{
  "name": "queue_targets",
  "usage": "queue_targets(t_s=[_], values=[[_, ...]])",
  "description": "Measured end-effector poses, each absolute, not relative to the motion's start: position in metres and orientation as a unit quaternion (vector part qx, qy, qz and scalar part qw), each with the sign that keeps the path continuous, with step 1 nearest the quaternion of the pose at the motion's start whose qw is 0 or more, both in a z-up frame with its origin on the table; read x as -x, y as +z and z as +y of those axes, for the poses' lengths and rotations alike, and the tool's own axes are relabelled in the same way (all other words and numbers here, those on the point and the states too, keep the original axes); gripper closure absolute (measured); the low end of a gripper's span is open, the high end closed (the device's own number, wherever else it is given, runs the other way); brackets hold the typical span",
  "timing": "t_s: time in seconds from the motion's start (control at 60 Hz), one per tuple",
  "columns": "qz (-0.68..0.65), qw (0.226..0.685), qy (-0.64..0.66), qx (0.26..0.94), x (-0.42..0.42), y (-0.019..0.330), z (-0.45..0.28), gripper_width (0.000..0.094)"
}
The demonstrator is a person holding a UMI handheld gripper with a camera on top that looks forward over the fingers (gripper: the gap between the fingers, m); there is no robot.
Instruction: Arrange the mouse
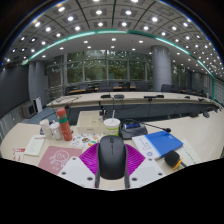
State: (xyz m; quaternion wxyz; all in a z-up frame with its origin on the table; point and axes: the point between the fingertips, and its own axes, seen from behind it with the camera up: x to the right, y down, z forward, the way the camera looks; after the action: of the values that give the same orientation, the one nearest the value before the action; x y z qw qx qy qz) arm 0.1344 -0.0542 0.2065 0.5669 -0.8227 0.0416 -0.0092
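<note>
A dark grey computer mouse (112,157) sits between my gripper's fingers, its rounded back toward the camera. The purple pads (91,158) press against both of its sides, so my gripper (112,160) is shut on the mouse. It is held just over the near edge of the white table (150,168). The mouse's underside and whether it touches the table are hidden.
Beyond the mouse stand a white cup (111,126), a red bottle (64,124) and a dark pouch (131,129). A blue notebook (165,143) and a black round object (174,158) lie to the right. A pink sheet (58,158) lies to the left.
</note>
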Motion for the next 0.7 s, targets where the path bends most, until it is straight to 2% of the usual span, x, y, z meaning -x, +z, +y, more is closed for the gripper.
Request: queue_targets(t_s=[0.067, 0.167, 0.25, 0.35, 0.467, 0.6, 0.683, 0.7], values=[[0.041, 0.575, 0.001, 0.817, -0.082, 0.221, -0.029, 0.0606], [0.026, 0.564, 0.015, 0.825, 0.001, 0.209, 0.013, 0.0607], [0.016, 0.54, 0.025, 0.841, 0.062, 0.173, 0.042, 0.0607], [0.007, 0.5, 0.035, 0.866, 0.122, 0.104, 0.065, 0.0608], [0.012, 0.459, 0.027, 0.888, 0.151, 0.041, 0.075, 0.0603], [0.005, 0.439, 0.018, 0.899, 0.163, 0.002, 0.076, 0.0526], [0.001, 0.427, 0.02, 0.904, 0.164, -0.007, 0.072, 0.0446], [0.002, 0.426, 0.018, 0.905, 0.163, -0.006, 0.07, 0.0405]])
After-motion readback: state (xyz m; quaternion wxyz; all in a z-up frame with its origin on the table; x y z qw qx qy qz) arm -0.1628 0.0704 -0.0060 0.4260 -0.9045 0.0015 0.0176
